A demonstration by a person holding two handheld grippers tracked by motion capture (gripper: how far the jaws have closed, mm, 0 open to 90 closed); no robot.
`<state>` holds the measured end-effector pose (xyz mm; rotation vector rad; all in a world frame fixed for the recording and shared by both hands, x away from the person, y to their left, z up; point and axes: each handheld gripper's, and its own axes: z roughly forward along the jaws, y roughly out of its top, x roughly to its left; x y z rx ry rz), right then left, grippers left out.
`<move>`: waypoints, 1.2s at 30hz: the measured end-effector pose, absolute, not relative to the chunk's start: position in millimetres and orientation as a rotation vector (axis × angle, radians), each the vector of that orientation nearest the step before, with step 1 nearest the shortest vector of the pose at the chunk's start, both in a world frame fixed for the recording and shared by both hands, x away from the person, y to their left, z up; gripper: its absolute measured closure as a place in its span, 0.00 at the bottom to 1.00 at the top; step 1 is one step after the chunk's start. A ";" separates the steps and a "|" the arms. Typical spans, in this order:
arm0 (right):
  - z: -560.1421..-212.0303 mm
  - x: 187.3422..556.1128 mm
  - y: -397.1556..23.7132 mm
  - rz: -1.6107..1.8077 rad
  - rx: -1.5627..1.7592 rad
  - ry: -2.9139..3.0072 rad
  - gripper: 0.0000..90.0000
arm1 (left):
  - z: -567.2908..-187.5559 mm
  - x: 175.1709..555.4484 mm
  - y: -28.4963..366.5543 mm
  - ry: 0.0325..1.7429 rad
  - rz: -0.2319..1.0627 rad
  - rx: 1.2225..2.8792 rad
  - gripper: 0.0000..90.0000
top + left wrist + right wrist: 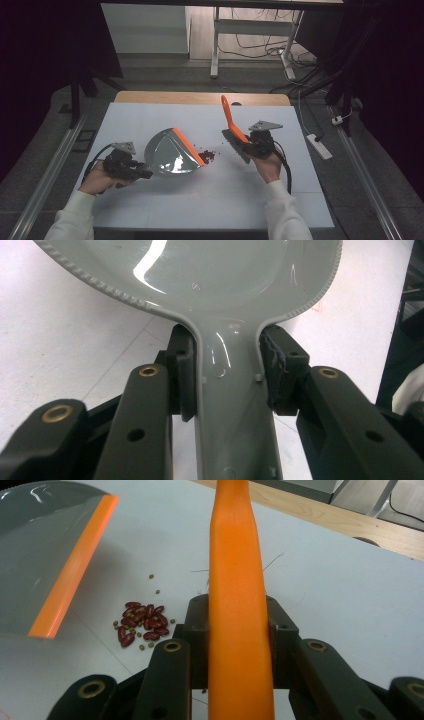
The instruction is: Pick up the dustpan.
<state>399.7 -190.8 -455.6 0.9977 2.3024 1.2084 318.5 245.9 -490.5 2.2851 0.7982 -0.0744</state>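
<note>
Dim room, table lit overhead; glare on dustpan (200, 270), jaws blurry.

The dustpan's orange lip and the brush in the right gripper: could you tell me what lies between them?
A small pile of red beans with a few tiny green ones lies on the white table between dustpan and brush, clearest in the right gripper view.

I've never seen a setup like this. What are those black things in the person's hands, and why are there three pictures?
A person holds a clamp-like tool in each hand. One picture looks down from above; the others come from cameras riding on each tool. The left gripper is shut on the handle of a grey dustpan with an orange lip. The right gripper is shut on an orange brush. Between them, on the white table, lies a small pile of red beans with a few tiny green ones.
</note>
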 end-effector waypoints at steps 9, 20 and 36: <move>-459.9 404.2 -183.7 1.172 0.987 2.314 0.78 | -499.8 319.8 240.7 0.803 -0.127 2.334 0.69; -460.4 423.0 -169.7 1.162 0.999 2.299 0.78 | -504.5 321.4 234.5 0.794 -0.167 2.366 0.69; -471.6 448.3 -157.8 1.029 1.037 2.327 0.78 | -507.7 322.5 232.2 0.787 -0.196 2.378 0.69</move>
